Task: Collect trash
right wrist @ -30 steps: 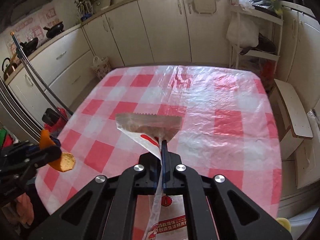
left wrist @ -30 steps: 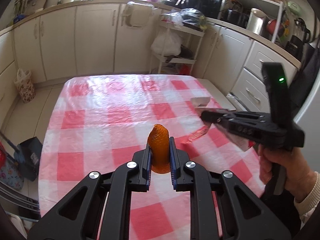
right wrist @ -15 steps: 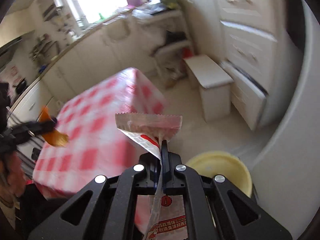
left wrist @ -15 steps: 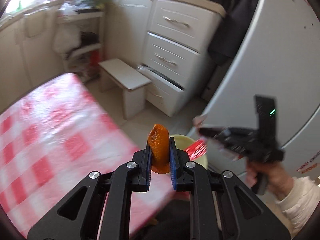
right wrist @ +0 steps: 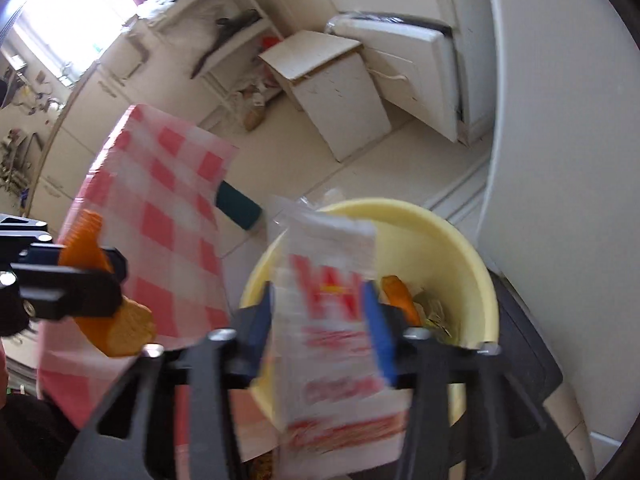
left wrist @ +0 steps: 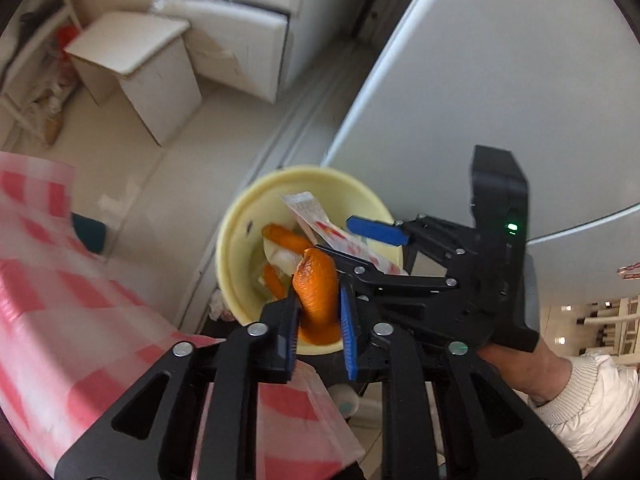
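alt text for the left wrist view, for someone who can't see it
Seen from the left gripper, its jaws opening around an orange peel, held above a pale yellow bin already holding peels. The right gripper, held in a hand, reaches over the bin with jaws apart beside a red-and-white wrapper. A red-checked tablecloth lies at left.

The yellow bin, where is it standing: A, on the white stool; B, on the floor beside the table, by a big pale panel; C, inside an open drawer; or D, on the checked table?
B: the bin sits low on the floor past the table edge, against the pale panel, with the stool farther off.
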Demonstrator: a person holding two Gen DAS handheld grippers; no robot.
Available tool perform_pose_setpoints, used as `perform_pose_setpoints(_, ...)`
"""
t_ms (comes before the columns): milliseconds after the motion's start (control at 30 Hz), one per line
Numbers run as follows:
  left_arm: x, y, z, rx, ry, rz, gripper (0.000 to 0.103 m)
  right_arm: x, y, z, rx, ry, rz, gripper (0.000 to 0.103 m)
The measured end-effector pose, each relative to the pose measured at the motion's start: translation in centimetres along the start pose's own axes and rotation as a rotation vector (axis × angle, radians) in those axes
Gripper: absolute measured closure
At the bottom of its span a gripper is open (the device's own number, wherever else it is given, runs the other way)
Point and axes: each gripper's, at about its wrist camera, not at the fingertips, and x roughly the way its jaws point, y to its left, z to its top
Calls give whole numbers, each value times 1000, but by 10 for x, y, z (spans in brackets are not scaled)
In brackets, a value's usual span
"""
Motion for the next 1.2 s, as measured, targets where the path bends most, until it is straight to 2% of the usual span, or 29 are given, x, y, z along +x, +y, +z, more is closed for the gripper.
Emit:
perform_pose_setpoints(67, 14, -2, 4, 5, 35, 17, 74, 1, -9, -5, 17, 13, -5, 54)
perform_pose_setpoints(133, 21, -3, 4, 6, 42, 36, 54, -2, -17, -10, 38, 14, -17, 49)
perform_pose_setpoints(233, 12, -2, 0, 12, 11, 88, 46, -15, -23, -18, 63, -1, -36, 47)
perform_pose_setpoints(333, -13, -3, -10, -17, -83, 154, 36, -36, -24, -29, 92, -29, -48, 39)
perform_pose_setpoints(367, -33, -4, -17, -36, -146, 195, 32, -44, -22, -31, 91, -41, -50, 37)
perform_pose_setpoints(433, -66, -5, -32, -73, -258, 263, 14, -66, -12, -36, 72, -78, -51, 33)
perform_pose_setpoints(500, -107, -7, -54, -131, -383, 344, 8, -90, 4, -38, 37, -126, -52, 27)
perform_pose_setpoints(600, -161, -11, -98, -214, -519, 421, 7, -125, 39, -36, -37, -203, -49, 21)
perform_pose_setpoints(700, -201, -13, -147, -291, -607, 508, 7, -156, 79, -35, -114, -282, -22, 11)
perform_pose_setpoints(767, -225, -15, -182, -346, -650, 578, 7, -177, 112, -37, -166, -332, 12, 11)
perform_pose_setpoints(867, -254, -20, -229, -413, -702, 662, 7, -202, 163, -43, -249, -396, 54, 9)
perform_pose_setpoints(1000, -288, -26, -298, -511, -741, 787, 7, -232, 223, -68, -365, -473, 94, 7)
perform_pose_setpoints(1067, -298, -25, -325, -552, -749, 816, 7, -242, 248, -79, -414, -502, 101, 7)
perform_pose_setpoints(1200, -321, -26, -375, -632, -786, 819, 7, -263, 287, -104, -501, -560, 98, 7)
